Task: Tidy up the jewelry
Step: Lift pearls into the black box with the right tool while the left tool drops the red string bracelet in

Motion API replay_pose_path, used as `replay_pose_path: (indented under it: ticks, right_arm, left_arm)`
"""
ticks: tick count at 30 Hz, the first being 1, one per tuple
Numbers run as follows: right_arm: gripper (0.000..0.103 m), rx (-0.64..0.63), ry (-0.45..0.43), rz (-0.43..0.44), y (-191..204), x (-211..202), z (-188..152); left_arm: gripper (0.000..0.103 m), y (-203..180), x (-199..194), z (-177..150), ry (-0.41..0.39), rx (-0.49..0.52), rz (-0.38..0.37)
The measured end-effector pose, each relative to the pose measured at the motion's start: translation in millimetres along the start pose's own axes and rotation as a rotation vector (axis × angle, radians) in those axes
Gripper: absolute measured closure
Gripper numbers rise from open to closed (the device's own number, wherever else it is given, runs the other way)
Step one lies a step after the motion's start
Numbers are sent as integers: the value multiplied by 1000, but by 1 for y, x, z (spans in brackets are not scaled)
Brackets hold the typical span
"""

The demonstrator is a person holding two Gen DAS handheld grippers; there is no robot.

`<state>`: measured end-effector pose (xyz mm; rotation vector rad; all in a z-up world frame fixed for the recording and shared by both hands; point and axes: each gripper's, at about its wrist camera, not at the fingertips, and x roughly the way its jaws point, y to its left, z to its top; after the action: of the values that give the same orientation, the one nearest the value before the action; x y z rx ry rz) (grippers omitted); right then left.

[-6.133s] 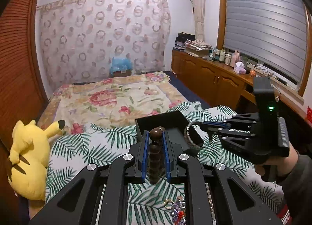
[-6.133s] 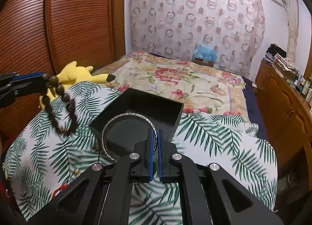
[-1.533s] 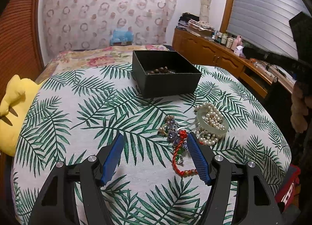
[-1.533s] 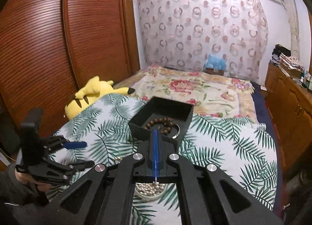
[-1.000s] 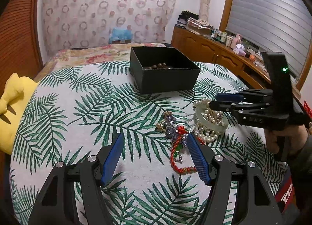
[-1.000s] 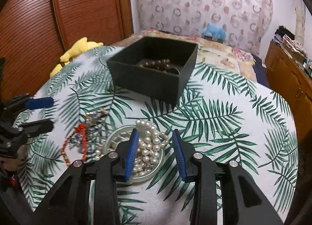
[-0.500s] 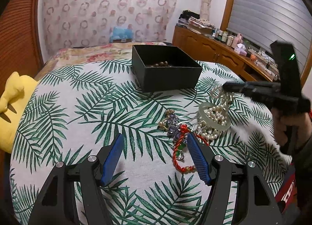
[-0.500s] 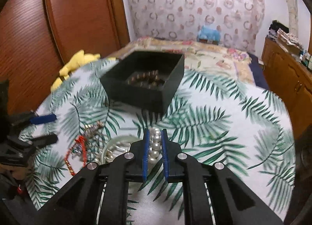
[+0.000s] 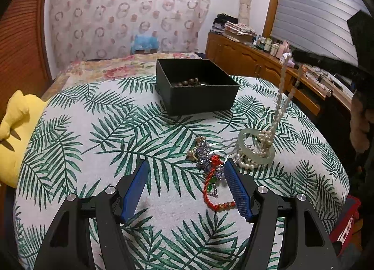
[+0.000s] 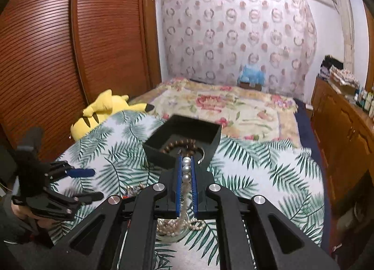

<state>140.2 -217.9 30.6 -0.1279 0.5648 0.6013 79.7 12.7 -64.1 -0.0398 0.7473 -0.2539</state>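
Right gripper (image 10: 186, 171) now clenched on the long white pearl bead necklace (image 9: 280, 96), jaws just drawn together from half-spread a second ago, with three pearls pinched between the blue pads. Lifted clear of the table compared with half a second ago: strand pulled up into two taut lines, lower end still coiled inside and around the pale green jade bangle (image 9: 247, 150) resting on the round table with the palm-leaf cloth (image 9: 93, 134). Not fully free yet, then; judged likely to need more height before any swing toward the open black square box (image 9: 198, 96), where brown wooden beads (image 10: 180, 144) and a silvery bangle already lie. Risk, as a guess: bangle snagged and dragged along by the tail of the strand. Left gripper (image 9: 184, 188) unchanged over the same second, jaws spread and empty, hovering low around the tangled red cord bracelet with purple and green beads (image 9: 211, 176), touching nothing visibly. Two pieces boxed, pearls on the way, bangle and the tangled cluster left on the cloth.
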Motion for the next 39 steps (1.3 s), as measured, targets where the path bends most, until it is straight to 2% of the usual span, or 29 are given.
replay_pose_path:
  ticks: [9, 16, 20, 24, 26, 29, 30, 31, 33, 34, 39]
  right_arm:
    - [95, -13, -78, -49, -8, -34, 26]
    - [95, -11, -96, -71, -16, -45, 32]
    - [95, -12, -106, -76, -16, -48, 36]
    - [95, -19, -114, -77, -15, -51, 40]
    - [95, -22, -117, -77, -15, -52, 44]
    - [95, -21, -123, -76, -14, -53, 47]
    - [95, -20, -126, -76, -15, -54, 49]
    - [95, -20, -128, -75, -15, -55, 51]
    - [95, -21, -135, -76, -15, -58, 54]
    - [95, -22, -138, -76, -15, -60, 56]
    - [95, -30, -158, -81, -12, -68, 67]
  left_arm:
    - [39, -1, 0, 0, 17, -2, -6]
    - [39, -5, 10, -7, 61, 15, -30]
    - [56, -9, 15, -12, 90, 34, -47]
    - [63, -14, 24, -17, 126, 56, -45]
    - [73, -15, 29, -19, 144, 61, -42]
    - [75, -19, 32, -20, 139, 84, -31]
    - [81, -19, 34, -20, 139, 88, -31]
    - [91, -19, 35, -20, 141, 85, -49]
    - [94, -22, 34, -19, 140, 91, -50]
    - [101, -23, 33, -19, 130, 101, -35]
    - [101, -22, 14, -8, 67, 84, -51]
